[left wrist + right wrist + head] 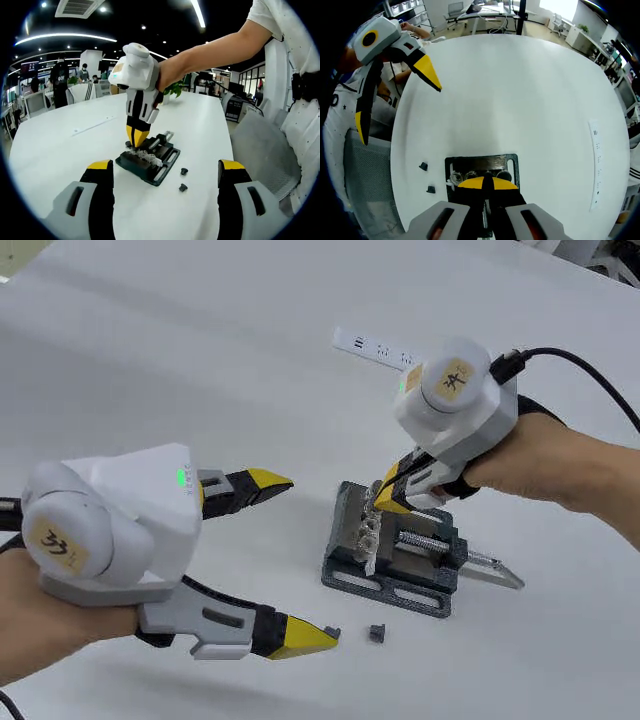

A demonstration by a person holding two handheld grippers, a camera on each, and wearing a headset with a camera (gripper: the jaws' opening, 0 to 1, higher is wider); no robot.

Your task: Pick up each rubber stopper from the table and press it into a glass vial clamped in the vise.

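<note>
Under both grippers, white table (pixel 200 340): large, plain and rounded at its edge, it carries everything else.
Left gripper (pixel 312 558): held low at the near left in the head view, white body with black jaws tipped in yellow. The jaws stand wide apart with nothing between them. One tip rests just beside a loose stopper.
Right gripper (pixel 392 495): same build, held by a hand from the right and pointed steeply down onto the vise. Its yellow tips are drawn together directly over the row of vials. Whether anything is pinched between them cannot be seen.
Vise (pixel 395 585): small, dark grey metal, flat on the table near the middle. A threaded screw runs through it and a metal bar sticks out toward the right.
White strip (pixel 375 348): long, thin and flat with small dark marks, lying on the table well beyond the vise.
Glass vials (pixel 368 530): a short row of clear vials clamped upright between the vise jaws. In the right gripper view, one at the end of the row has a dark top.
Rubber stoppers (pixel 376 633): two small dark plugs loose on the table, near each other, just in front of the vise.
</note>
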